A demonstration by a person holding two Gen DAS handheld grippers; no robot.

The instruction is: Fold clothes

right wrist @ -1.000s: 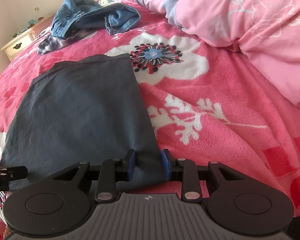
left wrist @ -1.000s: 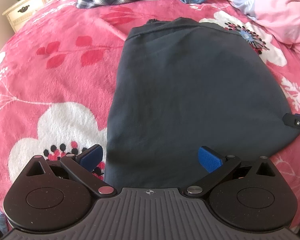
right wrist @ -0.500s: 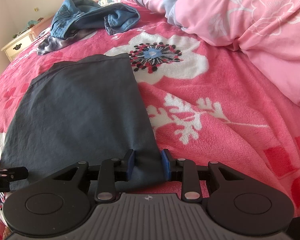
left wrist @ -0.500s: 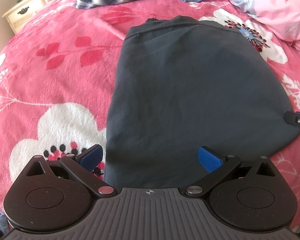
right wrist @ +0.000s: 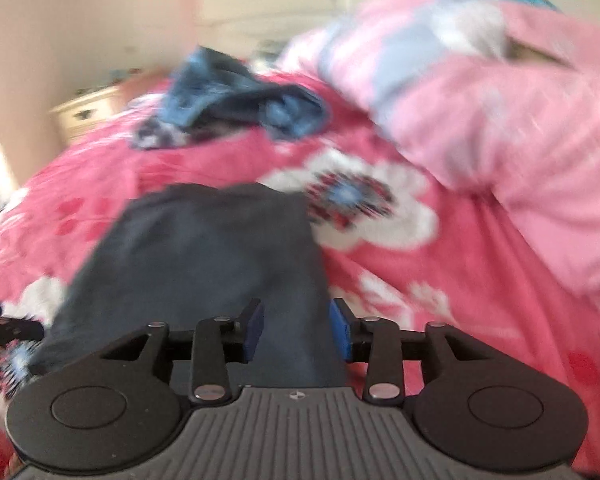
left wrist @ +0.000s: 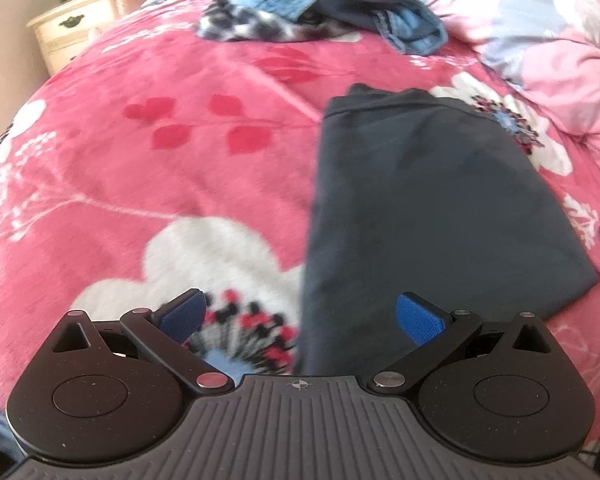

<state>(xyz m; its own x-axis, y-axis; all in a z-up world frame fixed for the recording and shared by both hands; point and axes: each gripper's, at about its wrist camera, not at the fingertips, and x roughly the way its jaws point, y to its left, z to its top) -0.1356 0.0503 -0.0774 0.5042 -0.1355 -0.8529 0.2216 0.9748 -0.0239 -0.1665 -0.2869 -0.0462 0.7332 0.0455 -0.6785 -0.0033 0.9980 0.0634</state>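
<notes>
Left wrist view: my left gripper (left wrist: 300,316) has its fingers (left wrist: 419,318) spread wide and holding nothing. The dark garment (left wrist: 432,208) lies on the pink bed cover (left wrist: 140,184), its near left edge running right between my fingers, the bulk of it ahead and off to the right-hand finger's side. Its long axis runs straight away from me, toward the heap of denim and plaid (left wrist: 320,20) far ahead.

Right wrist view, blurred: my right gripper (right wrist: 296,330) has its fingers (right wrist: 339,330) drawn in to a narrow gap around the near right edge of the dark garment (right wrist: 204,256); whether the pads actually pinch it I can't tell. The cloth stretches ahead and toward the left finger's side. The pink duvet (right wrist: 500,140) bulks up ahead on the right.

My judgement: right is set on its corner, left is on its edge but wide — closing there comes first, then carrying both near corners forward along that long axis
</notes>
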